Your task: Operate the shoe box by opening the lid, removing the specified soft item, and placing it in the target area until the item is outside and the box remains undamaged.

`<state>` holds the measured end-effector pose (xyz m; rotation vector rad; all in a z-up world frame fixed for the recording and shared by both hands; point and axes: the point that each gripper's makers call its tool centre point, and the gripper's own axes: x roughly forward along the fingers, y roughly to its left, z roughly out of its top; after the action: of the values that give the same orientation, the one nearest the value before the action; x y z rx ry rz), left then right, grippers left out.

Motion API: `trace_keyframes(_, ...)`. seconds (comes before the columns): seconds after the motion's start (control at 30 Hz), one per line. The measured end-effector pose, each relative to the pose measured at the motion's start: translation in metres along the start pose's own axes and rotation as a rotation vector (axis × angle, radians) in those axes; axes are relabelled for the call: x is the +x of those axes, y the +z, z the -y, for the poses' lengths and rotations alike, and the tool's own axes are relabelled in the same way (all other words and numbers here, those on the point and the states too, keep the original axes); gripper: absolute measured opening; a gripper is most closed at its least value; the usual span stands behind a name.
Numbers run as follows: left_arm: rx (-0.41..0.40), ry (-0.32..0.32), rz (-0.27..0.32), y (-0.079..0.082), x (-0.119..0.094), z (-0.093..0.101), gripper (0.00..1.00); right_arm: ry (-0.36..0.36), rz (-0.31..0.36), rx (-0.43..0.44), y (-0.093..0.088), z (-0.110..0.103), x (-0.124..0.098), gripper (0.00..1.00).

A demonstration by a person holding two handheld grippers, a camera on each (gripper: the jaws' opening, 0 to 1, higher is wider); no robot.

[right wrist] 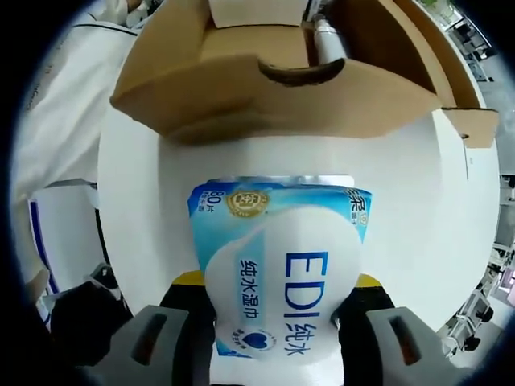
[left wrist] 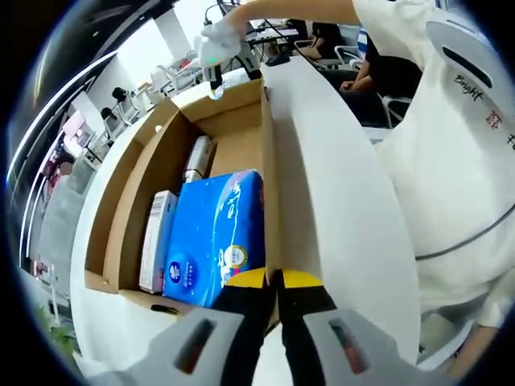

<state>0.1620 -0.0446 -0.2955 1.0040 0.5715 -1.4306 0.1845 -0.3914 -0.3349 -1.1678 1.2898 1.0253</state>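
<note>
An open brown cardboard box (left wrist: 269, 173) lies on a white table (left wrist: 338, 209). Inside are a blue tissue pack (left wrist: 213, 237), a slim white carton (left wrist: 157, 241) and a tube (left wrist: 197, 157). My left gripper (left wrist: 273, 278) is shut on the near end of the box's right wall. My right gripper (right wrist: 278, 280) is shut on a light-blue and white wet-wipe pack (right wrist: 282, 273), held over the bare table (right wrist: 161, 201) outside the box (right wrist: 265, 88). At the far end of the box, the right gripper (left wrist: 213, 64) shows under a gloved hand.
A box flap with a handle cut-out (right wrist: 294, 72) faces the right gripper. A person in a white shirt (left wrist: 451, 161) stands at the table's right side. Seated people (left wrist: 370, 68) and office chairs (left wrist: 125, 100) lie beyond the table.
</note>
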Motion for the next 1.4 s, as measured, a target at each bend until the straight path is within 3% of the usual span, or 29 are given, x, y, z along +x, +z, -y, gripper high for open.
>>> trace_keyframes(0.2, 0.003, 0.0, 0.001, 0.0, 0.0, 0.0, 0.04, -0.005, 0.001, -0.011, -0.001, 0.0, -0.004, 0.61)
trace_keyframes(0.63, 0.004, -0.001, -0.003, 0.001, 0.0, 0.001, 0.04, -0.054, 0.025, -0.04, -0.007, 0.006, -0.035, 0.5)
trace_keyframes(0.93, 0.001, -0.004, -0.002, 0.001, 0.001, 0.002, 0.04, -0.098, 0.06, -0.001, -0.005, 0.008, -0.058, 0.42)
trace_keyframes(1.03, 0.0, -0.005, -0.001, 0.001, 0.0, 0.001, 0.04, -0.138, 0.117, 0.035, 0.002, 0.014, -0.069, 0.41)
trace_keyframes(1.23, -0.002, -0.007, 0.002, 0.001, 0.0, 0.001, 0.04, -0.143, 0.13, 0.039, 0.001, 0.012, -0.08, 0.41)
trace_keyframes(1.4, 0.001, -0.004, 0.002, 0.001, 0.0, 0.001, 0.04, -0.21, 0.296, 0.116, 0.016, 0.02, -0.094, 0.43)
